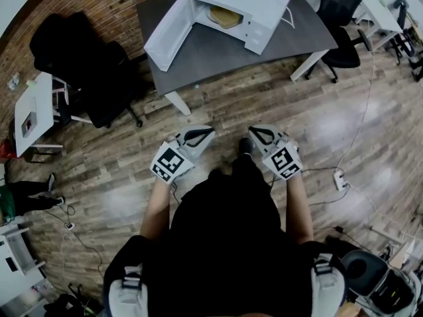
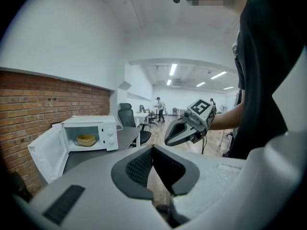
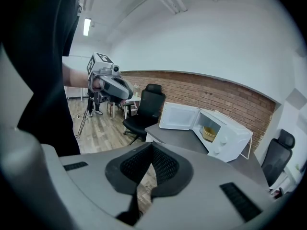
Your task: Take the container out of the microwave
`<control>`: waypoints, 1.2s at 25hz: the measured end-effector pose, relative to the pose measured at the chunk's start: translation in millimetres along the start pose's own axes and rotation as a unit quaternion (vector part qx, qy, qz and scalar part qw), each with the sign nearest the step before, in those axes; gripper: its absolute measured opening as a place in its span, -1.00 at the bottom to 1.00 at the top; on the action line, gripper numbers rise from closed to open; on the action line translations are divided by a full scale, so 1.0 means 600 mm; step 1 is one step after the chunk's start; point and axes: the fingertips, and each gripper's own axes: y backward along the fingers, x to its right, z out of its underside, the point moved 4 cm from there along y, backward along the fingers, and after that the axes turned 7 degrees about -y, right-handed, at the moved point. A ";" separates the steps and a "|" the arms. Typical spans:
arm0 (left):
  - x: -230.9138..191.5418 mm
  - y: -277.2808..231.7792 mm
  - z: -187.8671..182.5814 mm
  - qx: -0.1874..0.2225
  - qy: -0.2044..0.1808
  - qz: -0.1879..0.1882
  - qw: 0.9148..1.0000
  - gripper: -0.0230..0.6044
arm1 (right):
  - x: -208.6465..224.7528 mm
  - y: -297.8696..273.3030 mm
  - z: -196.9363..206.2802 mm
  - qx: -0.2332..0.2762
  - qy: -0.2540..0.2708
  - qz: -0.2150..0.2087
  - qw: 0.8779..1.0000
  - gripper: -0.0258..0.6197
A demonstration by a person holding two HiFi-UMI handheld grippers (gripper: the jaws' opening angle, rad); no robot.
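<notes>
A white microwave [image 1: 254, 5] stands on the grey table [image 1: 218, 61] with its door [image 1: 168, 35] swung wide open. Inside it sits a yellow container [image 1: 225, 16], also seen in the left gripper view [image 2: 86, 140] and the right gripper view [image 3: 209, 132]. My left gripper [image 1: 201, 132] and right gripper [image 1: 258, 132] are held side by side close to my body, over the wooden floor and well short of the table. Both have their jaws shut with nothing between them [image 2: 152, 150] [image 3: 152, 146].
Black office chairs stand left of the table [image 1: 99, 71] and at its right end [image 1: 344, 25]. A small white side table [image 1: 33, 107] is at the far left. Cables and a power strip [image 1: 340, 179] lie on the floor to my right.
</notes>
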 end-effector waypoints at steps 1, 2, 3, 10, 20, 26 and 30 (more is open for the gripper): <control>-0.006 -0.006 -0.001 -0.001 0.001 -0.001 1.000 -0.92 | 0.009 -0.002 -0.001 0.001 0.001 -0.002 1.000 -0.93; -0.011 -0.013 -0.003 -0.002 0.002 -0.002 1.000 -0.92 | 0.019 -0.005 -0.002 0.003 0.004 -0.004 1.000 -0.93; -0.017 -0.019 -0.005 -0.003 0.003 -0.003 1.000 -0.92 | 0.028 -0.008 -0.004 0.005 0.006 -0.006 1.000 -0.93; -0.046 -0.061 -0.018 -0.015 0.003 -0.014 1.000 -0.92 | 0.085 -0.021 -0.003 0.005 0.000 -0.019 1.000 -0.93; -0.074 -0.123 -0.047 -0.024 0.013 -0.042 0.999 -0.92 | 0.172 -0.024 0.000 0.013 0.012 -0.042 0.999 -0.93; -0.086 -0.159 -0.063 -0.024 0.013 -0.059 0.998 -0.92 | 0.218 -0.018 0.006 0.008 0.022 -0.055 0.998 -0.93; -0.094 -0.181 -0.073 -0.025 0.011 -0.073 0.997 -0.92 | 0.248 -0.018 0.008 0.006 0.031 -0.069 0.997 -0.93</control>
